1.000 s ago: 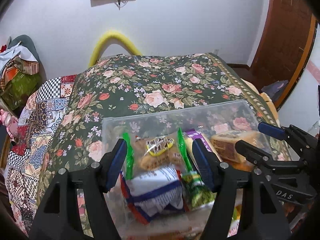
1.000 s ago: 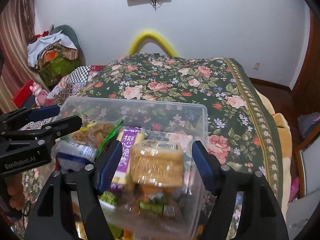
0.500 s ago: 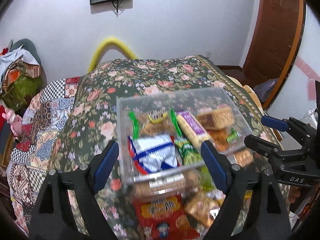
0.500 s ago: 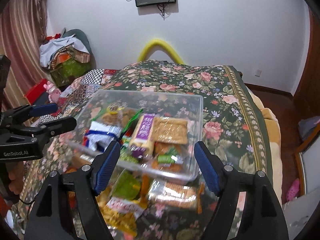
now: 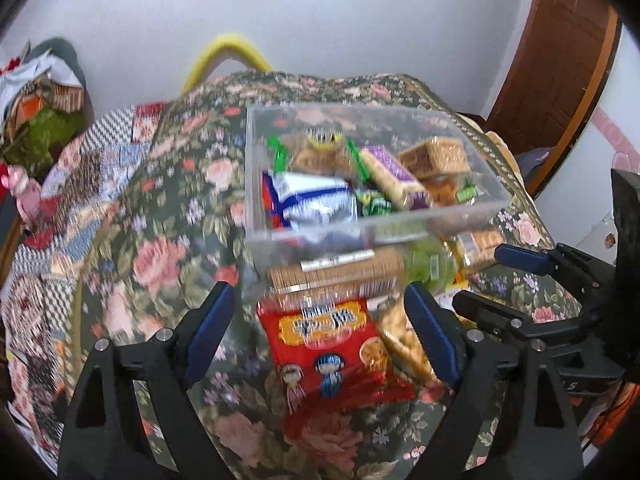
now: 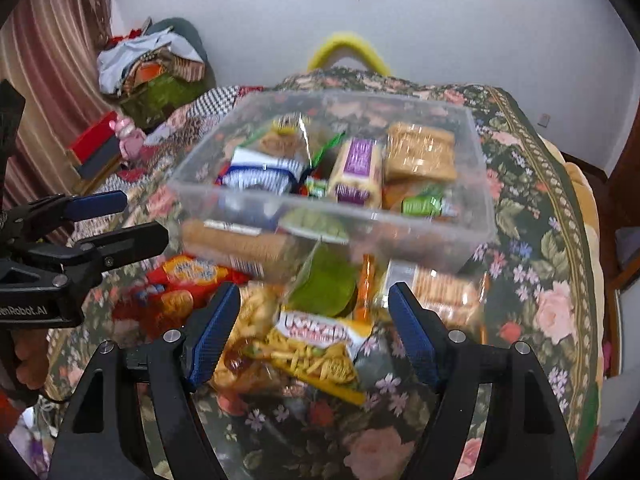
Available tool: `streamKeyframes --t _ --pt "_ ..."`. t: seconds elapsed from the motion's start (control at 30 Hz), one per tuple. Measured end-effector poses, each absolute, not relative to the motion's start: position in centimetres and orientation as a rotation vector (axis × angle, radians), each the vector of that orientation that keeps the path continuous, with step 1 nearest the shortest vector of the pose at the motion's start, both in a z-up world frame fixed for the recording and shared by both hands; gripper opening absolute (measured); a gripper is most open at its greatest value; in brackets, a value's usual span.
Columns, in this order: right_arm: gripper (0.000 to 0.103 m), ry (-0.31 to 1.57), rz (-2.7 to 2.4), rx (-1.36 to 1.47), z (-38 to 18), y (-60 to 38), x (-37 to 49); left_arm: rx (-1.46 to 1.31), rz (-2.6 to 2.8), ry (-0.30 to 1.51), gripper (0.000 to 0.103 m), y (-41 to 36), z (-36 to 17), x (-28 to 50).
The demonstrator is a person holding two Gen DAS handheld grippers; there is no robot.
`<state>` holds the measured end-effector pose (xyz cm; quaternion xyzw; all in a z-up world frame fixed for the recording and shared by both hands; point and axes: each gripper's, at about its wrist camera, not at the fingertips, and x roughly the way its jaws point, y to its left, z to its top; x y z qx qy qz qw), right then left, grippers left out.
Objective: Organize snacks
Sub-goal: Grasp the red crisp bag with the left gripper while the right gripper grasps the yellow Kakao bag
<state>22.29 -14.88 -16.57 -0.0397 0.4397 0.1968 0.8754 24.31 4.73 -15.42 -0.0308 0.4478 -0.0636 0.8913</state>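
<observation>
A floral bedspread, soft and quilted, is covering the bed and carrying everything else. On it a clear plastic bin, rectangular and thin-walled, is sitting ahead of both tools, already holding a blue-and-white pouch, a purple-labelled bar and a wrapped cracker block. Loose packets are lying on the cloth just in front of the bin: a red biscuit bag, a sleeve of round crackers, a green-topped cup and a yellow noodle-snack bag.

The left gripper is hanging above the red bag with its blue-padded jaws spread wide, gripping nothing. The right gripper is likewise gaping wide and empty over the noodle bag.

These packets are probably light, crinkly and slick, with brittle contents that would crush under a hard squeeze; pinching a sealed end seam or flat edge looks safest. The bin looks stiff but flexible at the rim, best taken by a side wall.
</observation>
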Motion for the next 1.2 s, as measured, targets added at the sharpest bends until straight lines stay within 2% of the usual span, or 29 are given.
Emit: streamKeyframes --t 0.27,0.7,1.07,1.13,1.2 --pt "0.069 0.961 0.396 -0.074 -17.6 -16.2 21.6 -0.092 -0.14 0.983 0.087 4.3 -18.1 23.7" --pt "0.069 1.025 0.398 -0.075 -18.8 -18.1 19.9 -0.089 -0.158 1.072 0.087 4.9 -22.0 22.4" --pt "0.069 1.029 0.392 -0.073 -19.6 -17.0 21.3 -0.122 -0.143 1.084 0.087 4.5 -23.7 24.3" --pt "0.064 1.018 0.382 -0.077 -19.5 -16.9 21.2 -0.123 -0.147 1.069 0.082 4.5 -23.6 24.3" --pt "0.054 1.012 0.38 -0.077 -19.5 -16.9 21.1 -0.12 -0.152 1.055 0.075 4.5 -23.4 24.3"
